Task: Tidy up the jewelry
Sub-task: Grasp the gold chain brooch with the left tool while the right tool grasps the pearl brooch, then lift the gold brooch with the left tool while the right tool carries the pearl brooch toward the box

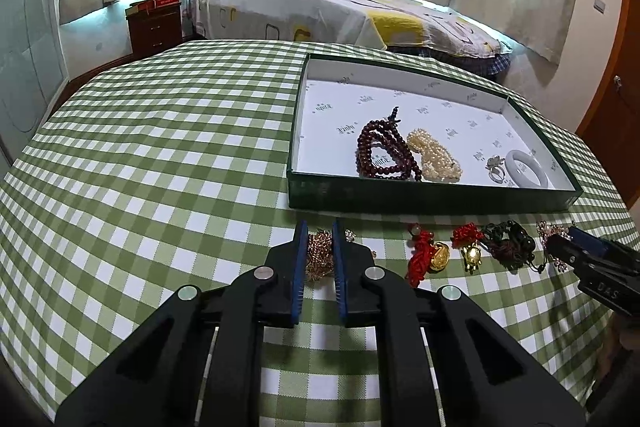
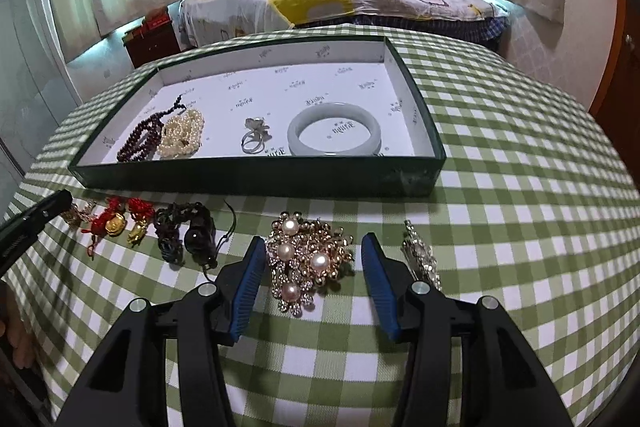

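While both grippers sit low over the worktop (image 1: 160, 155), here's the row, left to right. Left gripper (image 1: 320, 251): jaws narrowed around a gold bead chain (image 1: 319, 255), blue pads on either side of it; can't tell whether they actually touch it, and the chain is on the checked cloth. Next, a red knotted charm with a gold piece (image 1: 425, 254), then a red-knotted gold turtle charm (image 1: 470, 247), then a dark cord bracelet with a big dark bead (image 2: 188, 235), all lying on the cloth just in front of the box. Right gripper (image 2: 314, 259): jaws wide open, holding nothing, straddling a pearl and gold cluster piece (image 2: 308, 259) that lies flat between the pads, clear of both. Just right of the right pad, a silver rhinestone piece (image 2: 420, 259) on the cloth.

Green box (image 2: 256, 181) stands behind the row, white printed liner inside. Contents left to right: dark red bead strand (image 1: 384, 155), touching a cream pearl bundle (image 1: 434, 157), then apart from those a silver ring (image 2: 254, 139), and beside it a pale jade bangle (image 2: 334, 135) lying flat near the right wall.

Background: a bed (image 1: 320, 11) and a nightstand (image 1: 154, 27).
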### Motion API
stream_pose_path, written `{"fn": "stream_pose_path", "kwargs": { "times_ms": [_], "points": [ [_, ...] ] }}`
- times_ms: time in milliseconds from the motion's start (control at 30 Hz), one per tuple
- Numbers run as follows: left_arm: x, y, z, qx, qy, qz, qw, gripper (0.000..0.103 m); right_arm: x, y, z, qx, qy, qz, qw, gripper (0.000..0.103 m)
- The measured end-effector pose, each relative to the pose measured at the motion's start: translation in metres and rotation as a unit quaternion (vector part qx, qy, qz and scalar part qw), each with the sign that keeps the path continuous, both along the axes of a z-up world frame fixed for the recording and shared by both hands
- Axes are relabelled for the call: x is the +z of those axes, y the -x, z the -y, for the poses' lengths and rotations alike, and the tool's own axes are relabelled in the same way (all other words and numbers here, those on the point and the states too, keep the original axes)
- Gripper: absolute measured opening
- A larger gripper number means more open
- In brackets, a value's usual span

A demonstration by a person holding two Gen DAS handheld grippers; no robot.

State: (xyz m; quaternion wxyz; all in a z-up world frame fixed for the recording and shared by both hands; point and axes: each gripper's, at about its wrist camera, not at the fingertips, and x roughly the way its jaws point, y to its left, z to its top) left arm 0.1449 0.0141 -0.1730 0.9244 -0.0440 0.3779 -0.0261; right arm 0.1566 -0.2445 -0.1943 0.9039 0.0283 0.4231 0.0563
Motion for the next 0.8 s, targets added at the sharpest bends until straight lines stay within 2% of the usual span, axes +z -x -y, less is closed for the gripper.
{"fn": "stream_pose_path", "kwargs": {
  "times_ms": [67, 467, 800],
  "points": [
    [0.0, 0.0, 0.001, -0.001, -0.001, 0.0, 1.0, 0.012, 0.0, 0.0, -0.003, 0.004, 0.007, 0.001, 1.0, 0.043],
    [0.0, 0.003, 0.002, -0.001, -0.004, 0.004, 1.0, 0.012, 0.004, 0.013, -0.004, 0.01, 0.014, 0.021, 1.0, 0.042],
    [0.007, 0.008, 0.002, -0.002, -0.005, 0.013, 0.9999, 0.012, 0.018, 0.019, 0.001, 0.007, 0.011, 0.043, 0.999, 0.042]
  ]
}}
